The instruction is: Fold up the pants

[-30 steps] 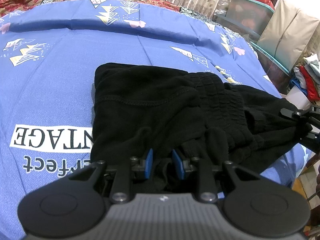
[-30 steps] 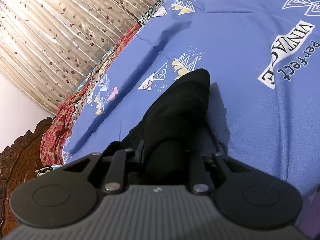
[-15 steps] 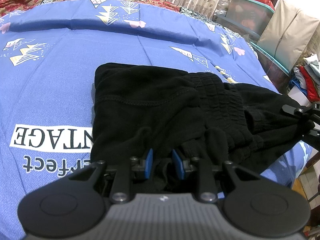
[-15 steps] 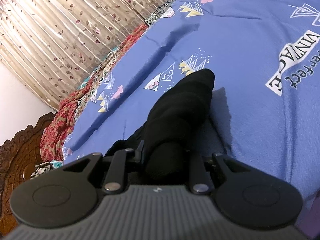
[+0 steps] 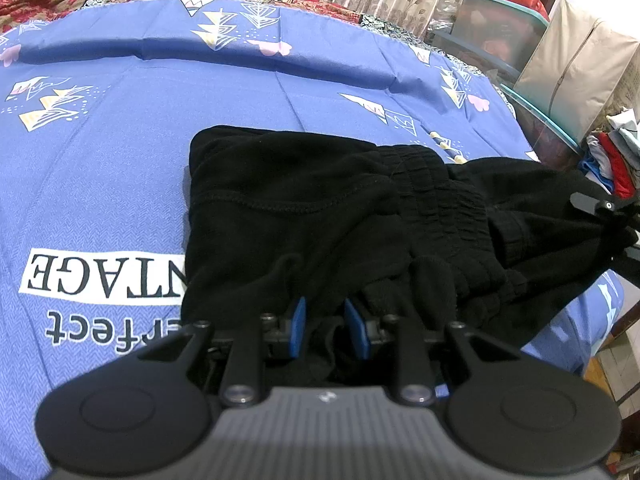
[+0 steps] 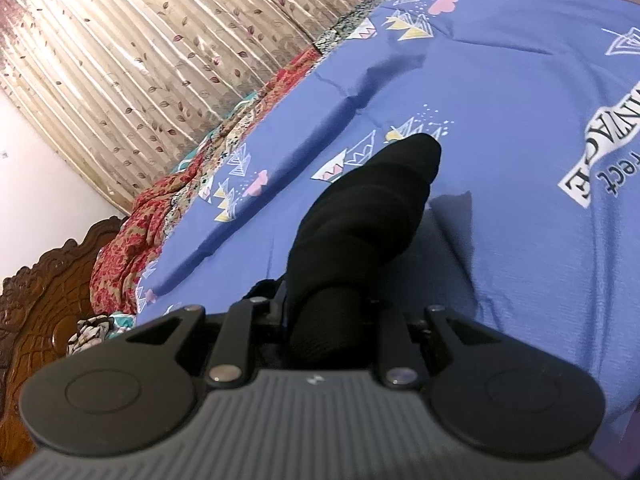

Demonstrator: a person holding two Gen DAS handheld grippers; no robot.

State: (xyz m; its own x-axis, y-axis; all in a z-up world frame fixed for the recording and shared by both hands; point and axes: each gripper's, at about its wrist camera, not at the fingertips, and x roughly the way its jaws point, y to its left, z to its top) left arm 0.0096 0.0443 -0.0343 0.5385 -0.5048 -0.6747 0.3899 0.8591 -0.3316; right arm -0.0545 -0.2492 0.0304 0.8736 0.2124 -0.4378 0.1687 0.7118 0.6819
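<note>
Black pants (image 5: 320,216) lie bunched on the blue bedsheet (image 5: 120,140), with the ribbed waistband in the middle. My left gripper (image 5: 325,330) is shut on the near edge of the pants, with black cloth between its blue pads. My right gripper shows at the right edge of the left wrist view (image 5: 612,224), holding the far end of the pants above the bed's edge. In the right wrist view the right gripper (image 6: 328,320) is shut on a thick roll of the black pants (image 6: 368,216), which hides its pads.
The blue sheet (image 6: 520,80) has a "VINTAGE perfect" print (image 5: 100,280). A red patterned blanket (image 6: 132,216) and a carved wooden headboard (image 6: 40,288) lie by the curtains (image 6: 140,48). Storage boxes (image 5: 500,24) and stacked clothes (image 5: 612,160) stand beyond the bed's right edge.
The right gripper has lifted and tilted a little with the pants end in it. The left gripper has not moved.
</note>
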